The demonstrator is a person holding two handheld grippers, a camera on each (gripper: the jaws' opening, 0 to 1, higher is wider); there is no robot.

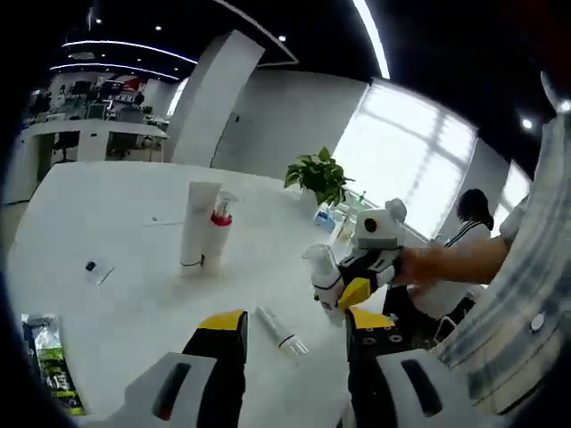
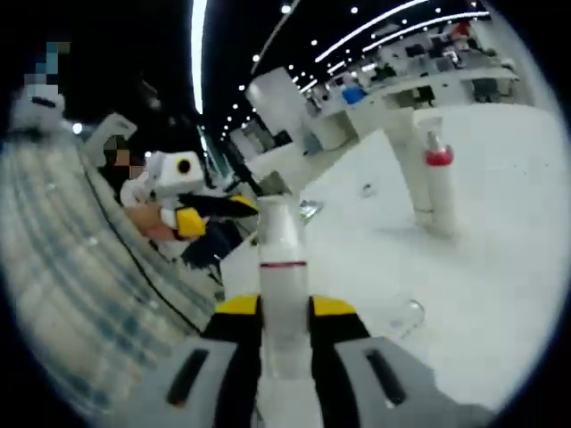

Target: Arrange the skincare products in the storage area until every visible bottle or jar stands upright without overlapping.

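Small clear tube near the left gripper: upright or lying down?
Lying down. The clear tube rests lengthwise on the table, unlike the standing white tube.

No legible txt or labels anywhere.

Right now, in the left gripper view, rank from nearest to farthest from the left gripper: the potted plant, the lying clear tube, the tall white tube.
1. Lying clear tube, just ahead of the left gripper.
2. Tall white tube, upright, ahead-left.
3. Potted plant, far side of the table.
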